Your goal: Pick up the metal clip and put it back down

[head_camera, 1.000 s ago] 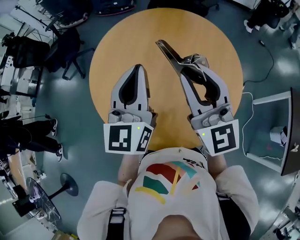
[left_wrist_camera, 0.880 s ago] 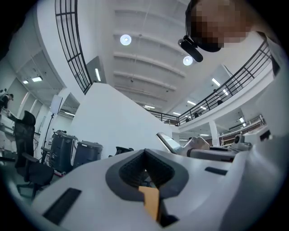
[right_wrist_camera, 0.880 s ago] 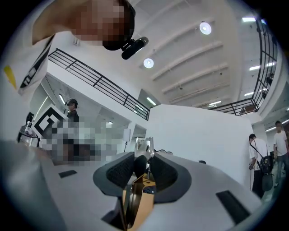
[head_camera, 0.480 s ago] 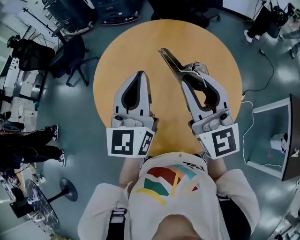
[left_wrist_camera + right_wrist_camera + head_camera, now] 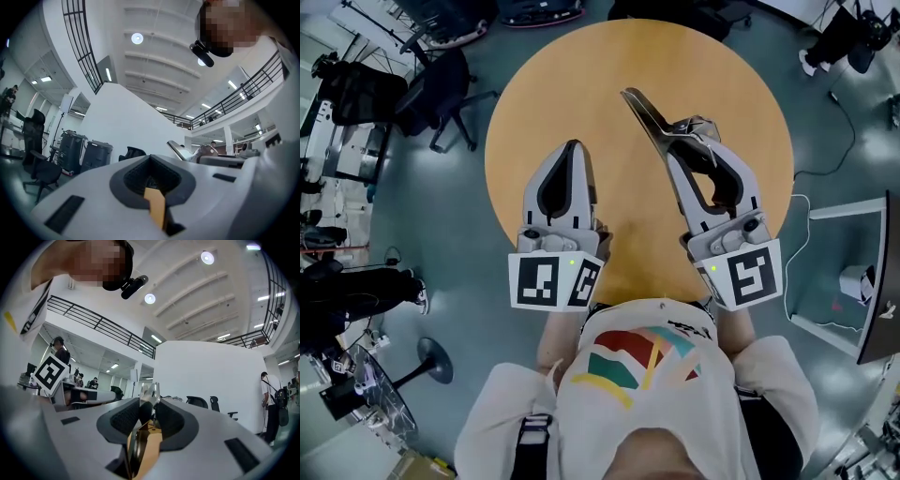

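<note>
Over the round wooden table (image 5: pixel 572 84), my right gripper (image 5: pixel 686 131) is shut on the metal clip (image 5: pixel 645 114). The clip's long shiny handle sticks out past the fingertips toward the upper left. In the right gripper view the clip (image 5: pixel 149 394) stands upright between the dark pads of the right gripper (image 5: pixel 149 409). My left gripper (image 5: pixel 574 150) hovers over the table's left half, shut with nothing in it. In the left gripper view, the left gripper (image 5: pixel 151 174) shows closed jaws, and the clip's handle (image 5: pixel 177 150) shows beyond them to the right.
Black office chairs (image 5: pixel 441 89) stand on the floor off the table's upper left. A white stand with a dark panel (image 5: pixel 862 272) is at the right, with a cable (image 5: pixel 839 122) on the floor. A person's legs (image 5: pixel 356 286) show at the far left.
Only the head view has shifted slightly. Both grippers keep their places, and the right one still holds the clip.
</note>
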### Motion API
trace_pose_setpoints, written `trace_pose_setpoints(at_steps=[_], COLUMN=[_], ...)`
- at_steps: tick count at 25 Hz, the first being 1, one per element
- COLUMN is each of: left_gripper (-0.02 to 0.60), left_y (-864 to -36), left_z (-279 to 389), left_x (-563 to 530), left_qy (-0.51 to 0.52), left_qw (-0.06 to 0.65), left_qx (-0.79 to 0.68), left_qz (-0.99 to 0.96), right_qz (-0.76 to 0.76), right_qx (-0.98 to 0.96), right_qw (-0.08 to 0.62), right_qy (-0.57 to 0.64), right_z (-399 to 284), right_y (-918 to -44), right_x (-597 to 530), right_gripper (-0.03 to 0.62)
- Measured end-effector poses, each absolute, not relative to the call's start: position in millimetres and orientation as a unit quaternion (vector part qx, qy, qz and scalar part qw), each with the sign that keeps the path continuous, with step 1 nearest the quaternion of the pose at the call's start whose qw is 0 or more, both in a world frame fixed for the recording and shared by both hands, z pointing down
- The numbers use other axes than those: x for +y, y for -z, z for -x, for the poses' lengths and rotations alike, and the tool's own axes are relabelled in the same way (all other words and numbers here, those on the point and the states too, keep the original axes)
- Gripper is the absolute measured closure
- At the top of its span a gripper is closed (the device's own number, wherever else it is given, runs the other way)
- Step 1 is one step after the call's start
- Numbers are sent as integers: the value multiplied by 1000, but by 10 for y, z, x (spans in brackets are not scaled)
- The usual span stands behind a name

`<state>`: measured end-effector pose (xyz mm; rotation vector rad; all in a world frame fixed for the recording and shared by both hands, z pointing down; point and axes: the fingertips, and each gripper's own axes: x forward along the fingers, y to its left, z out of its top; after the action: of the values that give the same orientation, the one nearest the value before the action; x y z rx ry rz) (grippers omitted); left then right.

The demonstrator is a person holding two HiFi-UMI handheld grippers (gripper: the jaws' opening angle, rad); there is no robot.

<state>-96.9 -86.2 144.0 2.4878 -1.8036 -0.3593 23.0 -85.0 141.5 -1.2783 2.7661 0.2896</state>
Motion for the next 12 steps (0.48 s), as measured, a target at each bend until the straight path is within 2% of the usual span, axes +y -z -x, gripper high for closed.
trace_pose_setpoints(at_steps=[6, 12], left_gripper=[538, 538], left_y=[-1836, -2530], left_z=[1427, 1695], left_x=[-1107, -1439], left_qy=[116, 78], left_qw=[49, 103], left_qx=[-601, -610], left_qz=[-789, -782], right_qz=[406, 409], right_qx=[913, 904], right_qw=[12, -51], right_qy=[-32, 114], right_z=[122, 399], right_y=[-1998, -3222], right_x=[-1651, -3039], right_gripper=[467, 467])
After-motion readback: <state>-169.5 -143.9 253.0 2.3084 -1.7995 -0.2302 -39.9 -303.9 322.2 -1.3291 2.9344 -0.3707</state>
